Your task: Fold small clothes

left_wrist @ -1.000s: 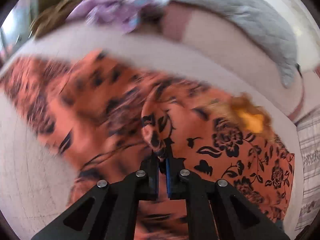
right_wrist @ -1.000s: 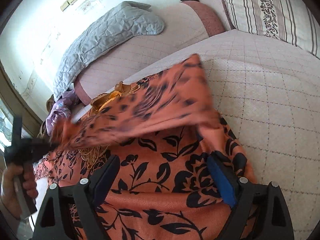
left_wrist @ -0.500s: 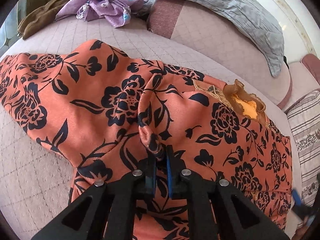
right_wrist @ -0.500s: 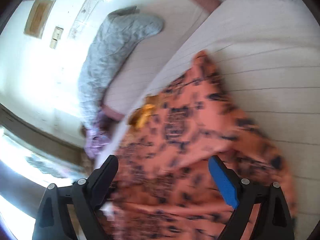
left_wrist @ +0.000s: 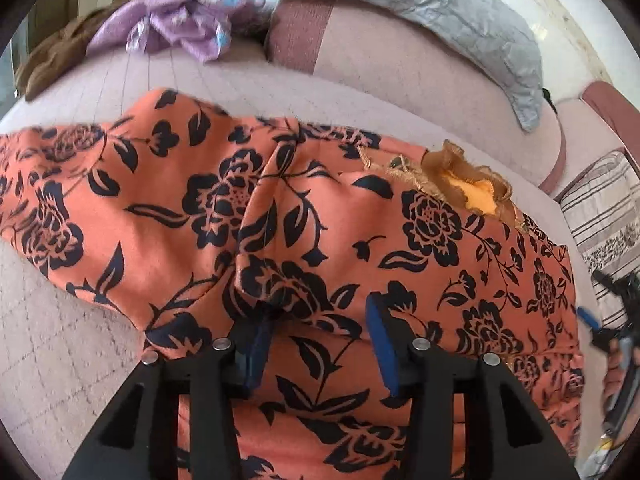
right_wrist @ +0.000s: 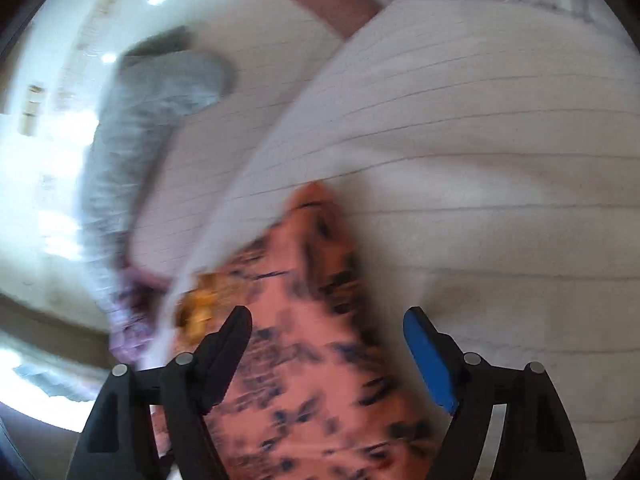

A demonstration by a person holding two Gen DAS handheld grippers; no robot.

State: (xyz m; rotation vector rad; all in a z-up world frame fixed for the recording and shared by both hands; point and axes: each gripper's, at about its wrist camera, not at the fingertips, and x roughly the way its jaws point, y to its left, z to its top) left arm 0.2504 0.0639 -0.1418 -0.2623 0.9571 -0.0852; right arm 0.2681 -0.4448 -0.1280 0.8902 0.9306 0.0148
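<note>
Overhead, 2 grippers, left gripper (left_wrist: 318, 344) and right gripper (right_wrist: 328, 344), both spread, hovered above 1 orange floral garment (left_wrist: 168, 216) on the bed (left_wrist: 60, 360).

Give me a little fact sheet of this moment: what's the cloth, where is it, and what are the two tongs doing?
garment: orange floral dress, black flower print, lying on the bed
collar: gold ruffled trim
surface: pale quilted bedspread
left tongs: open, over the dress, gripping nothing
right tongs: open, above the dress edge; view blurred
behind: purple garment, grey quilted blanket
fold: dress partly folded over itself
</note>
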